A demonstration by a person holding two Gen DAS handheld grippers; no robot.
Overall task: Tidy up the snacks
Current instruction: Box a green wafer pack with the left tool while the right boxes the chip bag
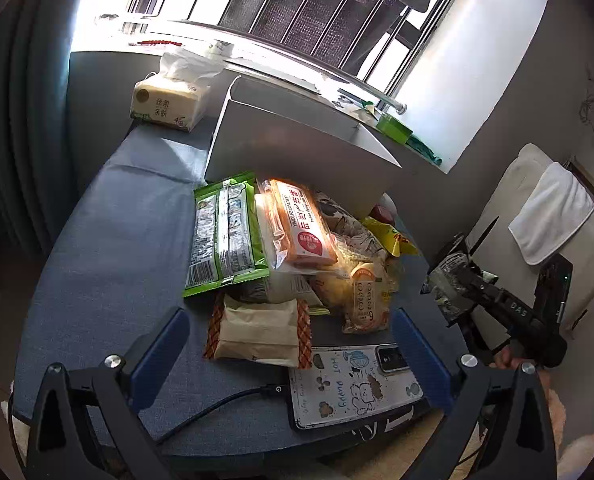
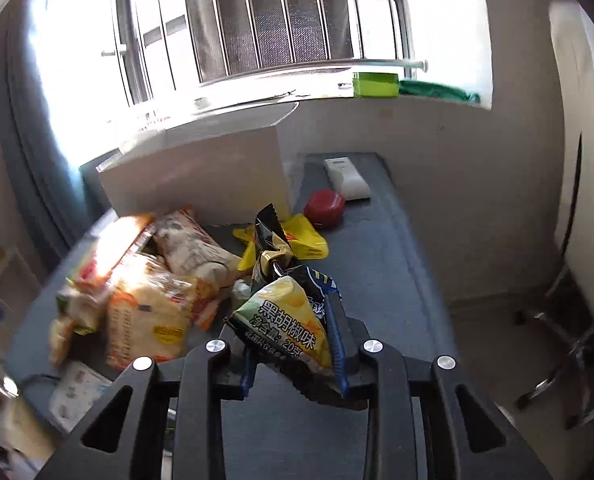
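snack pile (image 2: 137, 280): left of the right hand-held gripper (image 2: 293, 344), smeared by motion blur
phone (image 1: 357, 388): near edge hidden behind left hand-held gripper (image 1: 293, 356)
box (image 1: 297, 152): inside hidden

Looks like a home bedroom or dorm: barred window (image 1: 317, 12) with dark curtain (image 1: 13, 120), tissue pack (image 1: 169, 100), charging phone (image 1: 353, 392), towel (image 1: 549, 216) draped over a chair, snack pile (image 1: 281, 252) on a blue-covered table (image 1: 109, 248).
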